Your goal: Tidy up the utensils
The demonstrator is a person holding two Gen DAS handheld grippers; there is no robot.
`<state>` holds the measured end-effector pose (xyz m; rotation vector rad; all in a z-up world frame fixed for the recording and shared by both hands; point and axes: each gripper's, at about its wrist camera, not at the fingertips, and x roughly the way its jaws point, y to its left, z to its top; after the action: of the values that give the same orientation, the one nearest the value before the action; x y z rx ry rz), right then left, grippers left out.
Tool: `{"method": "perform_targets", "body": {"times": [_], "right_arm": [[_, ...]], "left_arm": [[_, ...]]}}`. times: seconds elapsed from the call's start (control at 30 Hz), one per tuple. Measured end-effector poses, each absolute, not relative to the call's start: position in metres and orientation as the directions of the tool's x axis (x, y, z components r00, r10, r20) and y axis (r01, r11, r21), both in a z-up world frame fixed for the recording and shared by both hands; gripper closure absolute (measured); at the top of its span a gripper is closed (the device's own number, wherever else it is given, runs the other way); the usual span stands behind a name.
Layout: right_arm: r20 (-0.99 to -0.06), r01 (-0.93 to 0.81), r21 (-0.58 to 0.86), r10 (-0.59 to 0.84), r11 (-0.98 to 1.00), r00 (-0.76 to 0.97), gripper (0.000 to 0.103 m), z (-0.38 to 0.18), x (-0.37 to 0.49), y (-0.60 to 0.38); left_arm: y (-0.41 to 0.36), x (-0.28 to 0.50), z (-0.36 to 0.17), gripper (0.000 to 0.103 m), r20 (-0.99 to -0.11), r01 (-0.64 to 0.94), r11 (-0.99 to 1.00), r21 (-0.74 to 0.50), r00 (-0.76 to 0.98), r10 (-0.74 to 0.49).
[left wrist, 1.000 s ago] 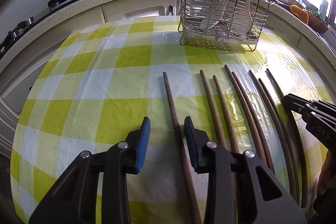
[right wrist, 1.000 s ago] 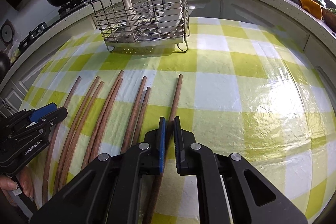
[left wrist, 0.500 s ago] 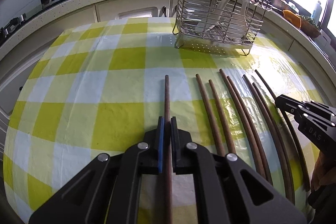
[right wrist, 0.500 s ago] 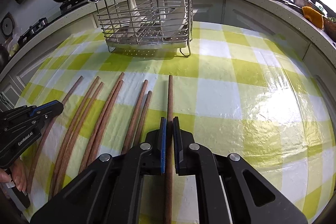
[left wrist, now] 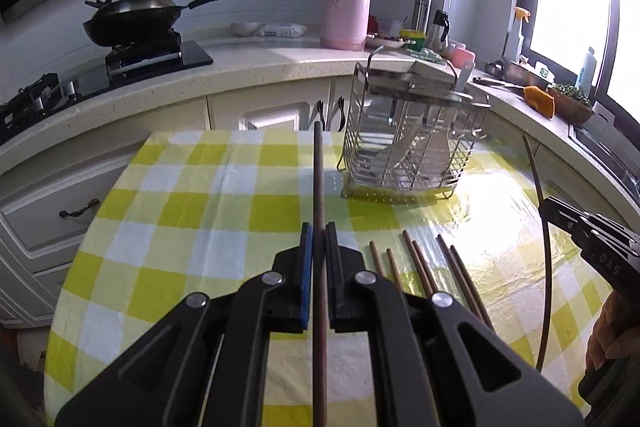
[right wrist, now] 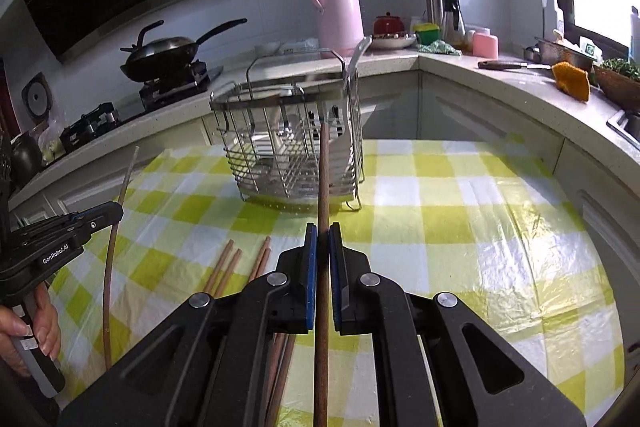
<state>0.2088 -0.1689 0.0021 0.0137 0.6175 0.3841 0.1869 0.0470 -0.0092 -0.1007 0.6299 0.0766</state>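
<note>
Brown wooden chopsticks, one clamped in each gripper, both off the table!

The left gripper (left wrist: 319, 233) pinches one long brown chopstick (left wrist: 318, 179); the right gripper (right wrist: 323, 233) pinches another chopstick (right wrist: 323, 175). Six remaining chopsticks (left wrist: 420, 263) lie on the yellow-checked tablecloth (left wrist: 192, 211), near the steel wire utensil rack (right wrist: 296, 147).

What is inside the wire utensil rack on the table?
The wire utensil rack holds pale utensils leaning inside, one handle poking above the rim. Their exact type and number are hidden by wires; no chopsticks visible in it.
</note>
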Motion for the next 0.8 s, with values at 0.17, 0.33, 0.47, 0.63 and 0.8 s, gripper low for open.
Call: {"method": "perform_targets", "body": {"times": [0.17, 0.33, 0.47, 0.63, 0.8], "right_arm": [[-0.505, -0.351, 0.111, 0.357, 0.93, 0.785, 0.096, 0.029, 0.2, -0.172], [-0.464, -0.354, 0.099, 0.358, 0.93, 0.81, 0.096, 0.048, 0.188, -0.175], [-0.435, -0.365, 0.086, 0.365, 0.927, 0.823, 0.096, 0.06, 0.176, -0.175], [-0.417, -0.37, 0.071, 0.365, 0.926, 0.833, 0.096, 0.068, 0.166, -0.174], [-0.413, -0.364, 0.06, 0.355, 0.929, 0.839, 0.097, 0.067, 0.163, -0.174]], "left_arm": [[0.046, 0.175, 0.02, 0.097, -0.533, -0.098, 0.993, -0.064, 0.845, 0.049], [0.045, 0.163, 0.04, 0.097, -0.488, -0.096, 0.994, -0.057, 0.871, 0.056], [0.043, 0.155, 0.047, 0.097, -0.468, -0.09, 0.995, -0.052, 0.882, 0.056], [0.039, 0.147, 0.05, 0.097, -0.452, -0.085, 0.996, -0.042, 0.89, 0.057], [0.037, 0.141, 0.051, 0.097, -0.426, -0.083, 0.996, -0.023, 0.903, 0.066]]}}
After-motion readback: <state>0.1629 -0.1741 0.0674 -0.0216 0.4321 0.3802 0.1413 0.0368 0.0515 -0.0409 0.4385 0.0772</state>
